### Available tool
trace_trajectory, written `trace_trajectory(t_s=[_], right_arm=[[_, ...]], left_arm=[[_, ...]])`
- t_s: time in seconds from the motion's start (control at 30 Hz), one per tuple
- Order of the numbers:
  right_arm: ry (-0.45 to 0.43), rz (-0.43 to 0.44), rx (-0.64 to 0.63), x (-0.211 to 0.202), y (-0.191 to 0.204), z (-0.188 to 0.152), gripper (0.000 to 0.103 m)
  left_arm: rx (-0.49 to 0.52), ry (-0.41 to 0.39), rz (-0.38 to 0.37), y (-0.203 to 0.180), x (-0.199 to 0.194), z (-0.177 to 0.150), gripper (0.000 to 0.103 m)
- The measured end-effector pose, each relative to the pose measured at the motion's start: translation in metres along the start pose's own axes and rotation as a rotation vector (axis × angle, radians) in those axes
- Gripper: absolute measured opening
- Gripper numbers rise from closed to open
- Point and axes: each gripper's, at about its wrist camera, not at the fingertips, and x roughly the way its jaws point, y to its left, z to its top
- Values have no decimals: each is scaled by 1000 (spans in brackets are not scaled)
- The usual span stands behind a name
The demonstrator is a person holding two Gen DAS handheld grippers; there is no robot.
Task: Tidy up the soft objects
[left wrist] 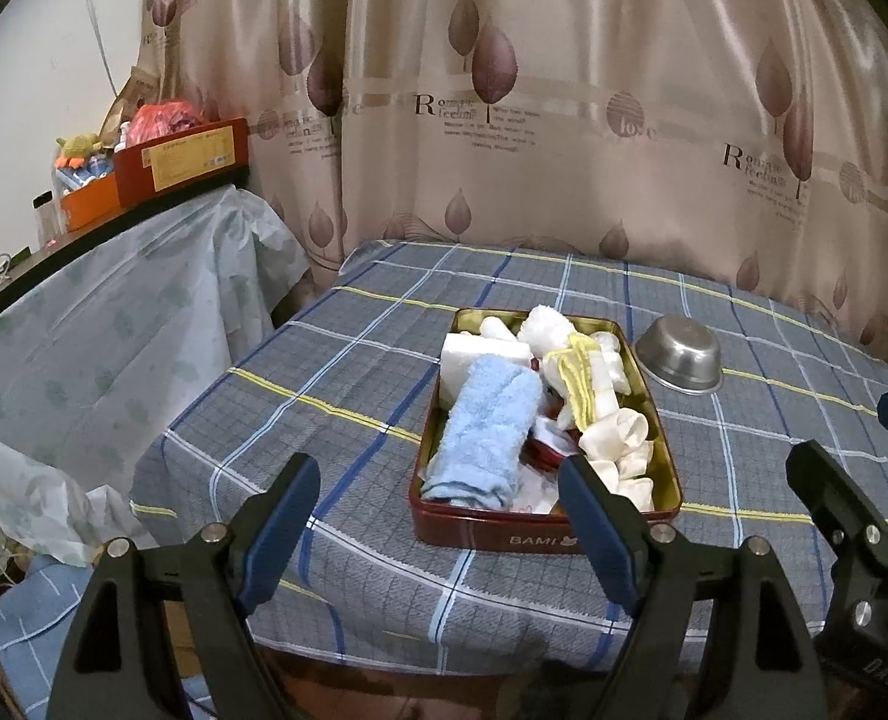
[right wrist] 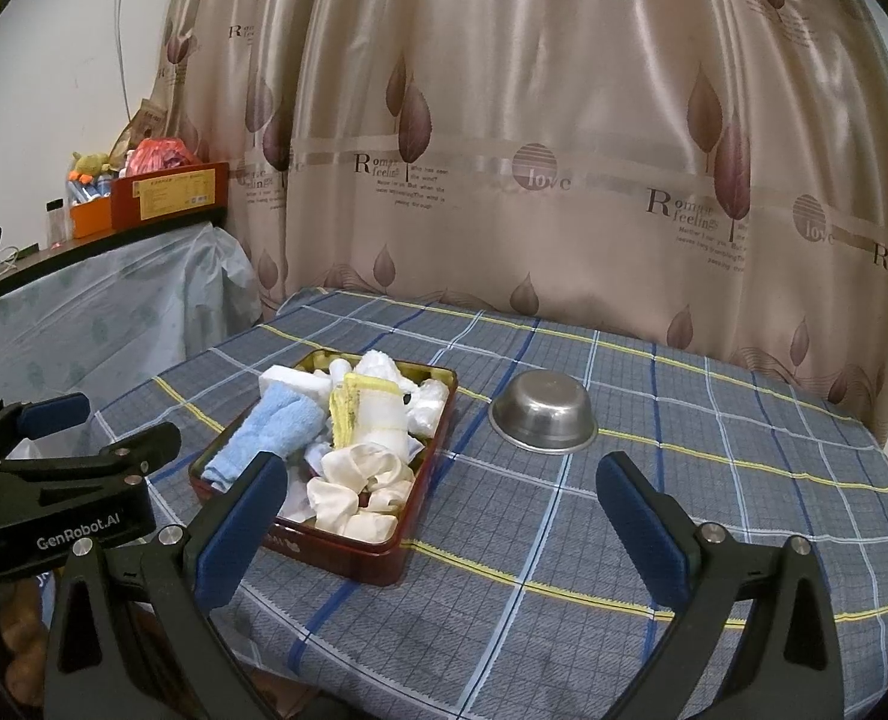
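A dark red tin (left wrist: 504, 537) (right wrist: 348, 558) sits on the plaid tablecloth. It holds a rolled light blue towel (left wrist: 483, 432) (right wrist: 270, 429), a white foam block (left wrist: 483, 354) (right wrist: 294, 384), a yellow-edged cloth (left wrist: 579, 381) (right wrist: 360, 405), cream cloth pieces (left wrist: 618, 438) (right wrist: 360, 486) and other white soft items. My left gripper (left wrist: 438, 480) is open and empty, low at the table's near edge in front of the tin. My right gripper (right wrist: 444, 480) is open and empty, to the right of the tin; it also shows in the left wrist view (left wrist: 858, 438).
An upturned steel bowl (left wrist: 681, 360) (right wrist: 543, 411) stands right of the tin. A leaf-print curtain (left wrist: 564, 120) hangs behind the table. A shelf at the left carries a red box (left wrist: 183, 159) and clutter above a plastic sheet (left wrist: 114, 324).
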Motion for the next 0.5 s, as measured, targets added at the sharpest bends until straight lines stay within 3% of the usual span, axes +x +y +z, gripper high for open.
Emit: trace_trajectory(t_s=[0.23, 0.33, 0.5], right_arm=[[5, 0, 2, 0, -1, -3, 102], [15, 1, 6, 1, -7, -10, 102], [27, -53, 29, 7, -49, -16, 102]], left_arm=[[-32, -14, -13, 2, 0, -2, 84], [-39, -24, 30, 2, 0, -4, 84], [-42, 1, 27, -2, 1, -2, 84]])
